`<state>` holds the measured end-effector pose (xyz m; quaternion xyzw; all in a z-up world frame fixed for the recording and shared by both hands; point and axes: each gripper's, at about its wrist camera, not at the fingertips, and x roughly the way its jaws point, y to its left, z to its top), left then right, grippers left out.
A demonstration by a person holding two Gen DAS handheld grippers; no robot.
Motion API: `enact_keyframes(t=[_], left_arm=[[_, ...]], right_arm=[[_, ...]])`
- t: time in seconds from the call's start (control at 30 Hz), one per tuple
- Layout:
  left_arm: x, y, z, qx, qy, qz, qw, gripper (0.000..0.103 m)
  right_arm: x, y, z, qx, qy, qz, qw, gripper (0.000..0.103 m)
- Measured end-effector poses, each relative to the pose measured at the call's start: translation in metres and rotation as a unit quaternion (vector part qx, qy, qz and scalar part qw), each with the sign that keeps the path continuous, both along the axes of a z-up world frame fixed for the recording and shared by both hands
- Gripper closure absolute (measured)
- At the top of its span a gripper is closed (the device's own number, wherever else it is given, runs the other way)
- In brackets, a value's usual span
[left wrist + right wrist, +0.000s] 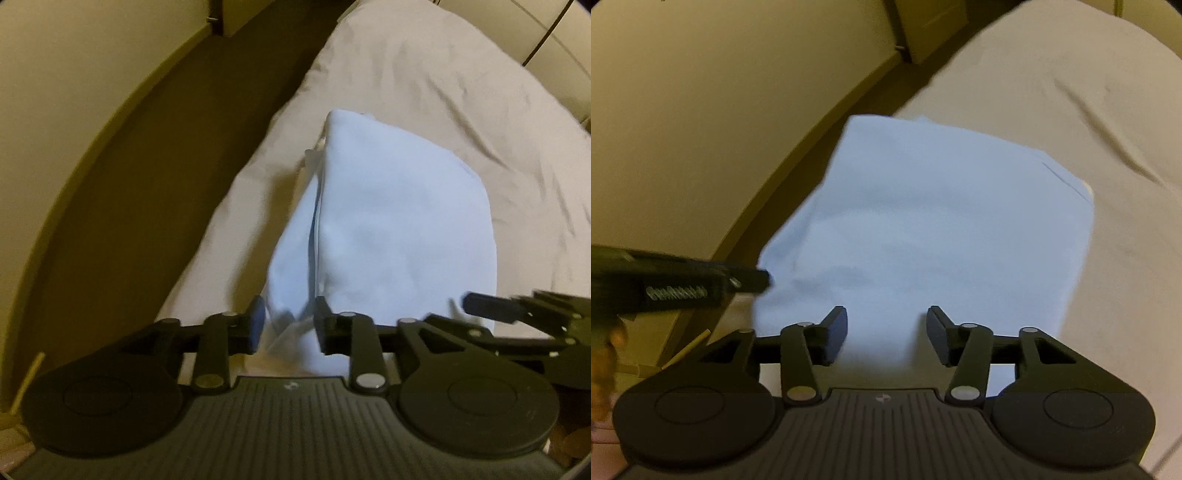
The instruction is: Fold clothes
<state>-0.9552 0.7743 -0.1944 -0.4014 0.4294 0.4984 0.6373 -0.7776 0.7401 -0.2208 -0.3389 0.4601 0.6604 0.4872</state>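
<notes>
Nearest in the left wrist view, the black two-finger left gripper (290, 325) has its jaws a moderate way apart, with the near edge of the pale blue folded cloth garment (388, 229) bunched between them; motion blur makes it hard to say whether the pads actually pinch the fabric. This view alone shows the garment's left side, where layered edges and a seam run up from the gripper, so the piece reads as folded over on itself. It also shows the black right gripper (491, 306) coming in from the right, at the garment's near right corner. In the right wrist view, the right gripper (886, 328) stands wide open, its jaws spread with the garment's near hem lying across the gap and neither pad pressed on it. Here the garment (934, 221) appears as a flat, smooth, roughly rectangular panel, and the left gripper (746, 278) reaches its near left corner from the side. The garment rests on the wrinkled beige bed sheet (443, 92), which extends beyond it. Left of the garment, past the bed edge, lies a dark brown floor strip (155, 192) and then a cream wall (74, 74).
</notes>
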Motion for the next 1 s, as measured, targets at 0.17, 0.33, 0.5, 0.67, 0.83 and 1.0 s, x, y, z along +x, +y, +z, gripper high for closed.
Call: enact_keyframes(t=[0.17,0.33,0.5,0.67,0.83,1.0], left_arm=[[0.009,-0.028,0.025,0.028,0.013,0.003,0.9995,0.061],[0.015,-0.065,0.048,0.046,0.031,0.013,0.9984,0.051],[0.025,-0.102,0.072,0.072,0.041,0.022,0.9963,0.038],[0.037,-0.142,0.094,0.092,0.045,0.044,0.9938,0.033],[0.058,-0.178,0.114,0.102,0.050,0.071,0.9910,0.030],[0.084,-0.215,0.131,0.117,0.057,0.095,0.9869,0.021]], right_arm=[[0.017,-0.028,0.007,0.004,0.012,-0.024,1.000,0.018],[0.026,-0.054,0.018,0.018,0.010,-0.034,0.999,0.014],[0.034,-0.080,0.039,0.045,0.004,-0.034,0.998,0.013],[0.045,-0.107,0.064,0.078,0.006,-0.025,0.997,0.013],[0.059,-0.137,0.087,0.098,0.009,-0.005,0.995,0.013],[0.083,-0.166,0.111,0.109,0.017,0.016,0.994,0.013]])
